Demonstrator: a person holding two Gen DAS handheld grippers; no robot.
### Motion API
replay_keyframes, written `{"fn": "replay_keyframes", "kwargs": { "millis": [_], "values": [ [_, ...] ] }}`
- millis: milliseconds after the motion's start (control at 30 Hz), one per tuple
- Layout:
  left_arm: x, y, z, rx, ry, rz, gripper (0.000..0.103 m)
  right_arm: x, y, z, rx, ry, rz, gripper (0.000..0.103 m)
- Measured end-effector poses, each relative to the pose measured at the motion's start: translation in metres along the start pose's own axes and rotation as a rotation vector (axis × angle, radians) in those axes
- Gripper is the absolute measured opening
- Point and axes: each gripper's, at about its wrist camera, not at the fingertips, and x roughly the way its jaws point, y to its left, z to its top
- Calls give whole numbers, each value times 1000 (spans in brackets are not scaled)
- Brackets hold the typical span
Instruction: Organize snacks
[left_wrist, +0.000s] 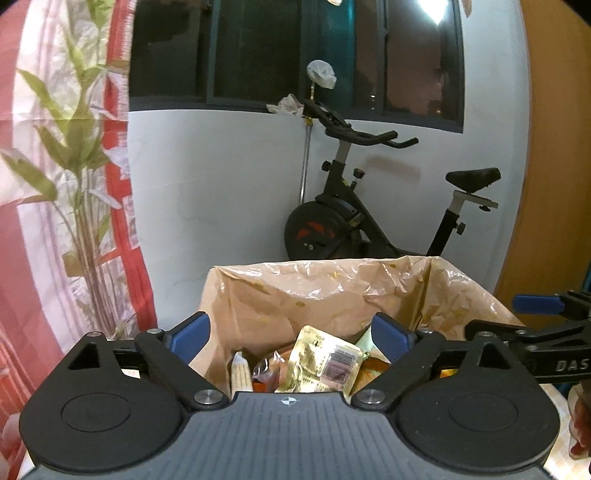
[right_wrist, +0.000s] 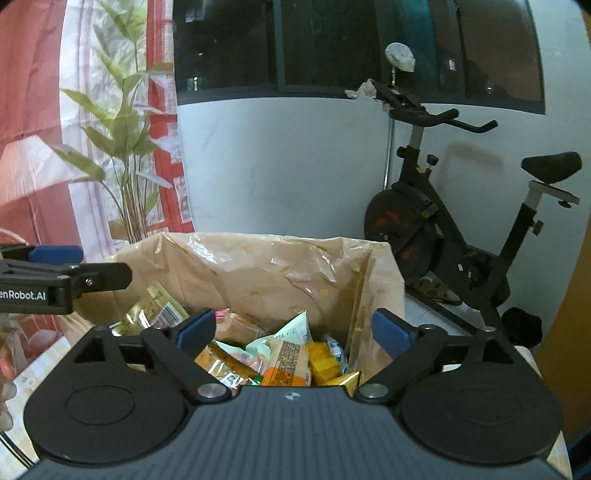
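A box lined with a crinkled tan plastic bag (left_wrist: 332, 291) holds several snack packets. In the left wrist view a gold packet with a barcode (left_wrist: 325, 363) lies on top beside a pale corn-like packet (left_wrist: 241, 373). My left gripper (left_wrist: 291, 332) is open and empty just above the box's near edge. In the right wrist view the same bag (right_wrist: 266, 269) holds orange (right_wrist: 290, 363), yellow (right_wrist: 325, 363) and mint green (right_wrist: 284, 332) packets. My right gripper (right_wrist: 293, 328) is open and empty over them. Each gripper shows at the edge of the other's view.
A black exercise bike (left_wrist: 369, 214) stands against the white wall behind the box, also seen in the right wrist view (right_wrist: 461, 221). A red and white curtain with a leaf print (left_wrist: 66, 166) hangs at the left. A wooden panel (left_wrist: 554, 147) is at the right.
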Motion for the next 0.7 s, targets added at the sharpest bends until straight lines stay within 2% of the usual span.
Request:
{"fn": "replay_keyframes", "kwargs": {
  "millis": [233,433,700],
  "values": [
    [-30,1,-2,-21,-15,22,96,-34,4,5,62,-25,18,101],
    [-47,2,-4,-61,-19,46,96,-55,11,6,57,-27,-10,102],
    [-75,1,-6,-53,-55,141,97,-80,19,0,50,-20,-23,103]
  ]
}}
